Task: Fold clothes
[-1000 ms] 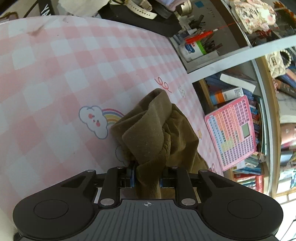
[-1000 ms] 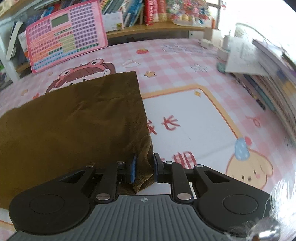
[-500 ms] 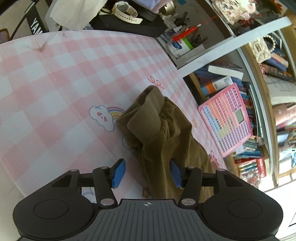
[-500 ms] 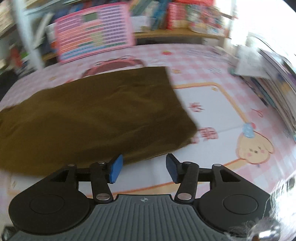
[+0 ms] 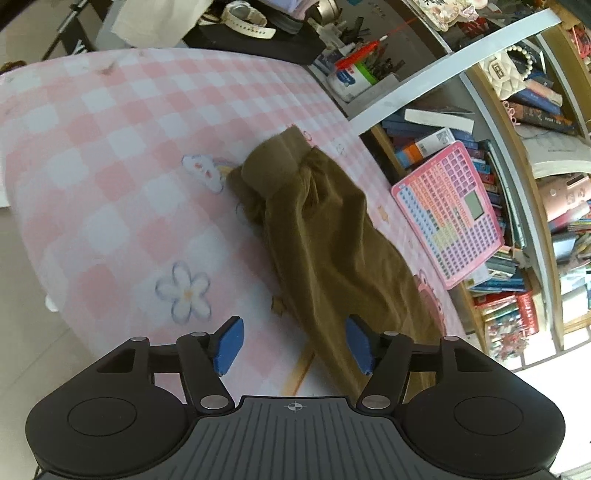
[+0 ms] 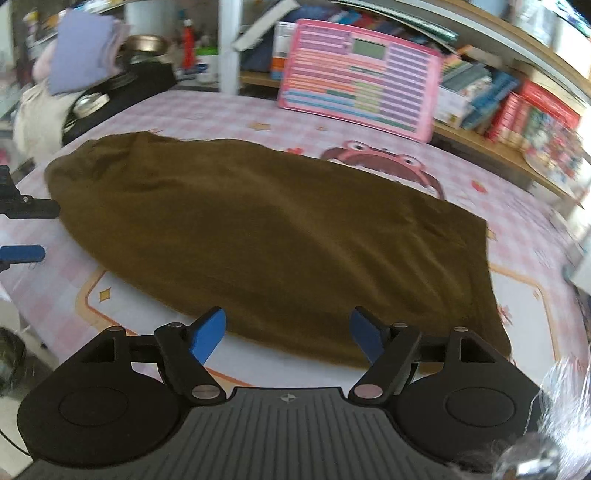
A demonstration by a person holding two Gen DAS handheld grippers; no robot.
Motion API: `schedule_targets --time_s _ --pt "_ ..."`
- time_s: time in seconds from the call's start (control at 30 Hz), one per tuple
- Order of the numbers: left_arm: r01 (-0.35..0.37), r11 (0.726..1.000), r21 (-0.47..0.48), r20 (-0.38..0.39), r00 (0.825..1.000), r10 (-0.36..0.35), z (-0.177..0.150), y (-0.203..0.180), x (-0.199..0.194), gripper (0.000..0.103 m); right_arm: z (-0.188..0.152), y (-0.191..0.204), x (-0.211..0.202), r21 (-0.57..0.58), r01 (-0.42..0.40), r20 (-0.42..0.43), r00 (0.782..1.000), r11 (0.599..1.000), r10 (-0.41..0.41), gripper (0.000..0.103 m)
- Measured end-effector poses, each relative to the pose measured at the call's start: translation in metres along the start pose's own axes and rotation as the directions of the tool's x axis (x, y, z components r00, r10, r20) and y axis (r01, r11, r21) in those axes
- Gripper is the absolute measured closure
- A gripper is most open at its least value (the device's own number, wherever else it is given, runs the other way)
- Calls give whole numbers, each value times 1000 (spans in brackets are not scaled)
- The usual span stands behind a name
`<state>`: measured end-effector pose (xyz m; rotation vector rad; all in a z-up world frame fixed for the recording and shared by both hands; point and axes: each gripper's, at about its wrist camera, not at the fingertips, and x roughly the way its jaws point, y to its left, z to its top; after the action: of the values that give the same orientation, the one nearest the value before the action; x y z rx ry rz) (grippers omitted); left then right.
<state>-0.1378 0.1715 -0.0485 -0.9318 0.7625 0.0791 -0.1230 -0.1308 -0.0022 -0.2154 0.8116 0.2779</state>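
both grippers [image 5: 293,345] [image 6: 286,334] opening, empty, brown garment [image 6: 273,236] edge blurred

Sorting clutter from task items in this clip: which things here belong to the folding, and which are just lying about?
Job:
- brown garment, flat on the pink mat
- left gripper, jaws opening, nothing between
- right gripper, jaws opening, nothing between

Lying about:
- pink keyboard toy
- books
- pen cup
- watch

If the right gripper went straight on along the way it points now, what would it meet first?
Most likely the brown garment, near its front edge: it lies flat on the pink checked table cover directly ahead of the right gripper, whose jaws are opening with nothing between them. Depth is hard to judge.
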Motion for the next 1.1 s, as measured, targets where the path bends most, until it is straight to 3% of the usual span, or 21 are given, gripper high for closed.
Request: schedule_targets --time_s 0.2,0.33,0.53,0.73,1.1 --pt "-59 998 -19 8 998 59 -34 -23 6 40 1 -16 1 -106 -96 31 995 990 99 24" --pt "-83 996 -31 54 995 85 -43 -38 6 40 1 -31 7 -133 -149 34 987 980 155 23" --pt "-122 990 -67 129 983 130 -37 -45 2 39 11 -46 19 -69 -192 16 981 979 193 23" --pt "-135 988 -78 139 980 145 -23 -40 7 37 17 -41 27 -46 -175 18 984 984 176 22" --pt "-86 991 -100 62 994 93 19 -20 35 37 46 -28 46 72 -26 48 999 997 23 22"
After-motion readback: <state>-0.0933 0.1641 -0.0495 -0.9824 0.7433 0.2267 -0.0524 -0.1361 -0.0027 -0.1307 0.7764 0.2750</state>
